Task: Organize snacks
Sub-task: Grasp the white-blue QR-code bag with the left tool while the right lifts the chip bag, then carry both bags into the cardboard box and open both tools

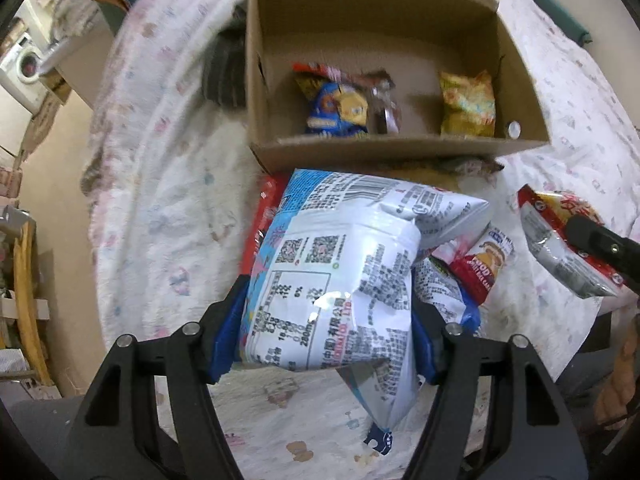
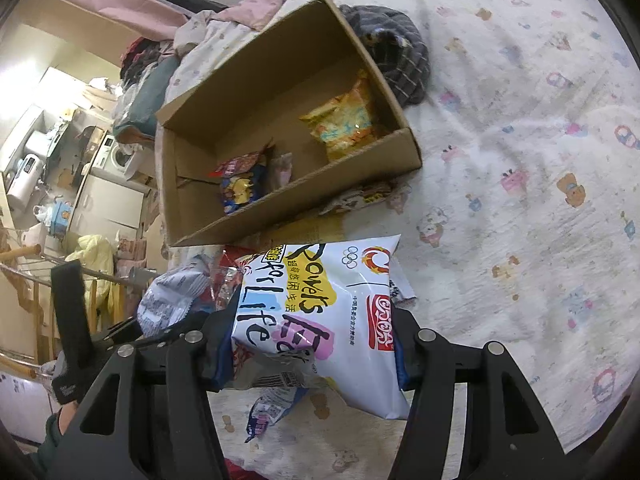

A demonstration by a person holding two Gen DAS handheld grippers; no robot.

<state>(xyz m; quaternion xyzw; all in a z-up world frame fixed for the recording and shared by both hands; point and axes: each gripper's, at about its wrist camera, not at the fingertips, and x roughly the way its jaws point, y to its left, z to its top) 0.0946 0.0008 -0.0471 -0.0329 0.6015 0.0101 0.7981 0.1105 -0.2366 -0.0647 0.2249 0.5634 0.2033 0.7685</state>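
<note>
While both grippers hold packets, the cardboard box (image 1: 400, 148) waits just ahead.
Left gripper (image 1: 324, 328) clamps the white-blue bag (image 1: 340, 272), right gripper (image 2: 316, 344) the white packet (image 2: 320, 312); lift each clear of the near wall, release beside the 3 packets inside.

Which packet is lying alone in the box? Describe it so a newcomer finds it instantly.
Start at the open cardboard box on the patterned bedspread. Two packets huddle mid-box: a blue-and-yellow snack bag and a brown packet. The one you want is the yellow snack packet, apart by the end wall, all yellow-orange.
</note>
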